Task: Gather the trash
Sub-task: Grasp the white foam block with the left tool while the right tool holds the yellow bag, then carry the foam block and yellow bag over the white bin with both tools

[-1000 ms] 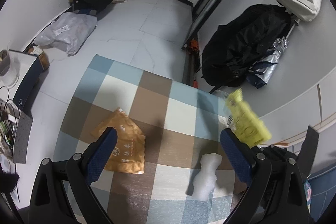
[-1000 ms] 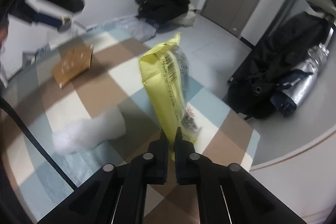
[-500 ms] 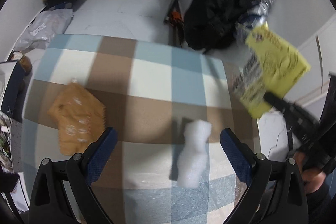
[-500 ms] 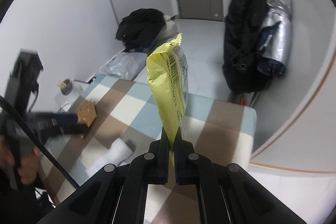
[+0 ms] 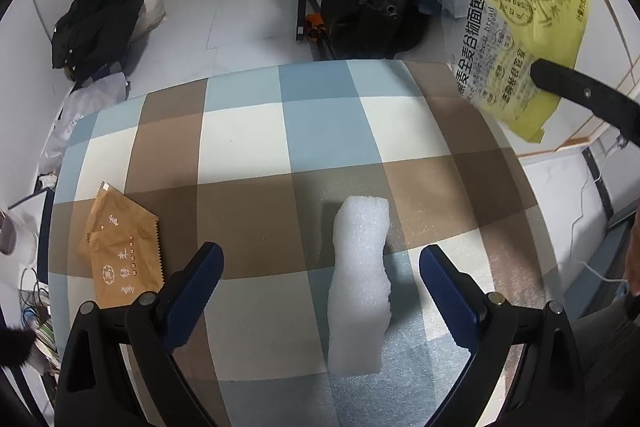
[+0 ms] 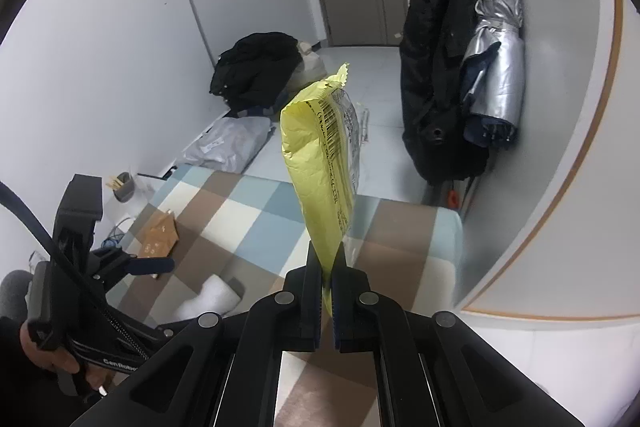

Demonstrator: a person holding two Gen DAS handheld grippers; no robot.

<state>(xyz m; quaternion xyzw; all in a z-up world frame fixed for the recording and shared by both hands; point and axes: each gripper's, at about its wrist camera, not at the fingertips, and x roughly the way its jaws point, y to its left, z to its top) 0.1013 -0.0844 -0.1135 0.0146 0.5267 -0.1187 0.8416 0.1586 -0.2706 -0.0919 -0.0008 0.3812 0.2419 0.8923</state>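
A yellow bread wrapper (image 6: pixel 324 163) stands upright above the checked table, pinched at its bottom edge by my right gripper (image 6: pixel 326 267), which is shut on it. The same wrapper (image 5: pixel 516 27) hangs at the upper right of the left wrist view. A white foam piece (image 5: pixel 360 279) lies on the checked tablecloth (image 5: pixel 248 147), between the wide-apart blue pads of my open left gripper (image 5: pixel 320 267), which hovers just above it. A brown paper packet (image 5: pixel 122 247) lies flat to the left of that gripper. In the right wrist view the foam piece (image 6: pixel 208 301) and brown packet (image 6: pixel 160 237) show low left.
Black coats (image 6: pixel 436 67) and a silver umbrella (image 6: pixel 496 83) hang on a rack beyond the table's far edge. A black garment pile (image 5: pixel 96 23) and a grey plastic bag (image 6: pixel 228 143) lie on the floor. A hand (image 6: pixel 52 355) holds the left tool.
My left gripper swung right and sank until the foam piece lay between its pads. My right gripper rose with the yellow wrapper and rolled, so the room now stands upright in its view.
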